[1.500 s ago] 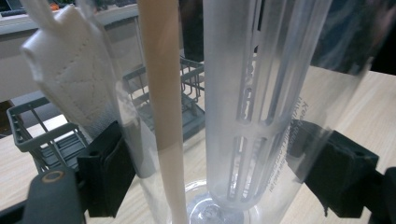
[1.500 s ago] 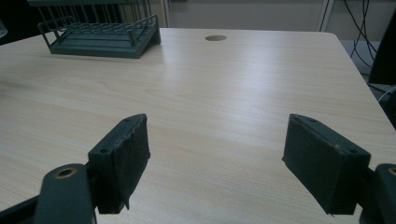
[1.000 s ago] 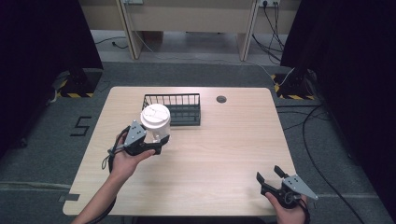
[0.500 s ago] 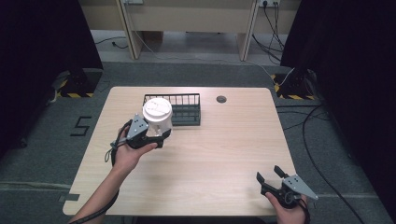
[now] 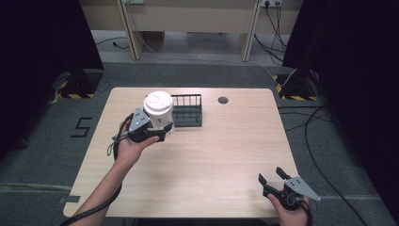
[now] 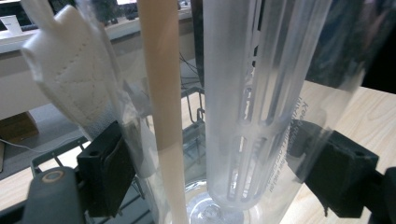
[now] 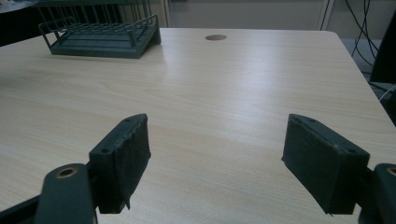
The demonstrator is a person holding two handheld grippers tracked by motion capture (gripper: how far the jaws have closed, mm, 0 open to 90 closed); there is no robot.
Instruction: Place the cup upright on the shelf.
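One lidded cup [image 5: 159, 109] sits clamped in the left gripper [image 5: 149, 130], raised just beside the one wire basket [image 5: 187, 110]. The left gripper view reveals the cup's clear wall and a straw [image 6: 161, 93] inside. The right gripper [image 5: 272, 177] hangs open and empty at the tabletop's [image 5: 221, 150] near edge, well apart from the basket.

Even overhead light falls on the table [image 5: 226, 155] in the high view, while the surroundings on both sides sink into near-black. Shadows are soft and short. The left gripper view is blurred at close range, with the clear cup [image 6: 261, 107] hazy and streaked with highlights. In the right gripper view a pale sheen lies across the wood, and the wire basket [image 7: 100, 30] looks slightly soft
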